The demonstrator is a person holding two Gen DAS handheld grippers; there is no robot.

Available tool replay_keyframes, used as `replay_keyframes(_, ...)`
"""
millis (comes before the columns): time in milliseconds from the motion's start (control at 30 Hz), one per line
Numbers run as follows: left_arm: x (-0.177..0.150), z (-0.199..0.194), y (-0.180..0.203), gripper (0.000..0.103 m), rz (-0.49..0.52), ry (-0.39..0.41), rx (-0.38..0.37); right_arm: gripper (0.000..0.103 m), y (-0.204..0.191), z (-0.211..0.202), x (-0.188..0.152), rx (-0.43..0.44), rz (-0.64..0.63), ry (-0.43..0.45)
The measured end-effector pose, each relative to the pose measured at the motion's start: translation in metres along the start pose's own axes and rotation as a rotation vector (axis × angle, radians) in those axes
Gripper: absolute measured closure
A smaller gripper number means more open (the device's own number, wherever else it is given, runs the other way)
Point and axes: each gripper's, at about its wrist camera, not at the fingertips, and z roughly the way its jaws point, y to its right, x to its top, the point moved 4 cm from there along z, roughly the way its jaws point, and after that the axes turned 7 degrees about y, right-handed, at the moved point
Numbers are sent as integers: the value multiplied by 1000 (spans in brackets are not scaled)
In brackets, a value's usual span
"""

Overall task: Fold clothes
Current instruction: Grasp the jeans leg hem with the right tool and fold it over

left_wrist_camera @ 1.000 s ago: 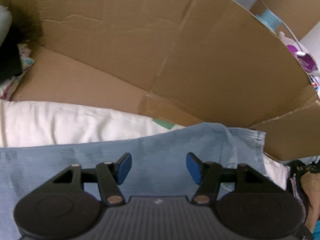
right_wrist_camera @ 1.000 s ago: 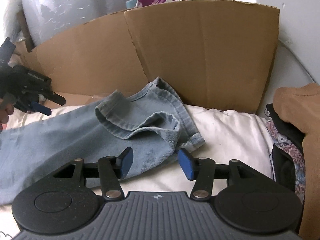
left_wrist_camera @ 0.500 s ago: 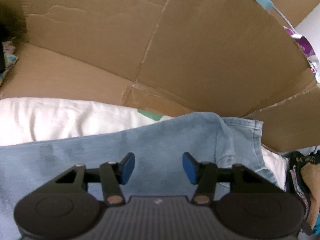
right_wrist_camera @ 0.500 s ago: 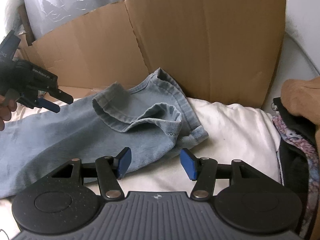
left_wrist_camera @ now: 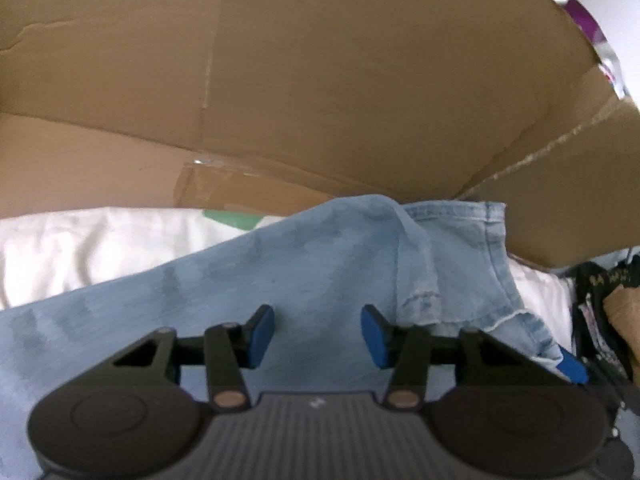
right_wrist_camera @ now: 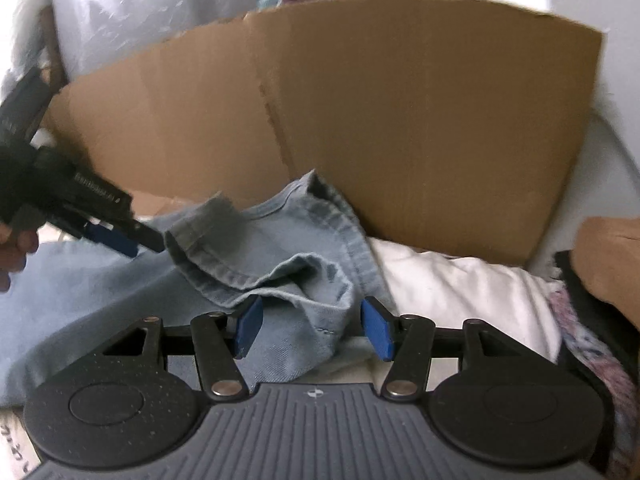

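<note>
On the white bedding (right_wrist_camera: 460, 284), the pale denim garment (right_wrist_camera: 120, 304) lies spread, its hemmed end rumpled against the cardboard wall (right_wrist_camera: 400, 120). At left, my left gripper (left_wrist_camera: 318, 334) hangs over smooth, faded cloth; its jaws have just been closing, nothing pinched yet. Right of it, my right gripper (right_wrist_camera: 312, 326) stands open astride the bunched, stitched hem. Step, as I judge: approach to grasp. Next calls for both to pinch a single layer and straighten the folded-over end.
</note>
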Motion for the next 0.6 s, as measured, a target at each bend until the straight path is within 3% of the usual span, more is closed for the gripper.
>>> replay_keyframes(200, 2, 5, 14, 54, 50, 0, -28, 46, 6, 7, -10, 16, 24, -37)
replay_keyframes(267, 3, 8, 18, 55, 66, 3, -30, 66, 13, 5, -10, 8, 77, -33)
replay_keyframes(300, 3, 10, 19, 56, 66, 2, -29, 70, 17, 5, -10, 3, 109, -30)
replay_keyframes(533, 9, 20, 34, 56, 70, -3, -32, 72, 26, 4, -4, 14, 159, -9)
replay_keyframes(567, 10, 22, 38, 56, 75, -4, -33, 86, 28, 4, -6, 7, 159, -18)
replay_keyframes(600, 12, 23, 40, 57, 79, -5, -35, 88, 29, 5, -8, 0, 162, -27)
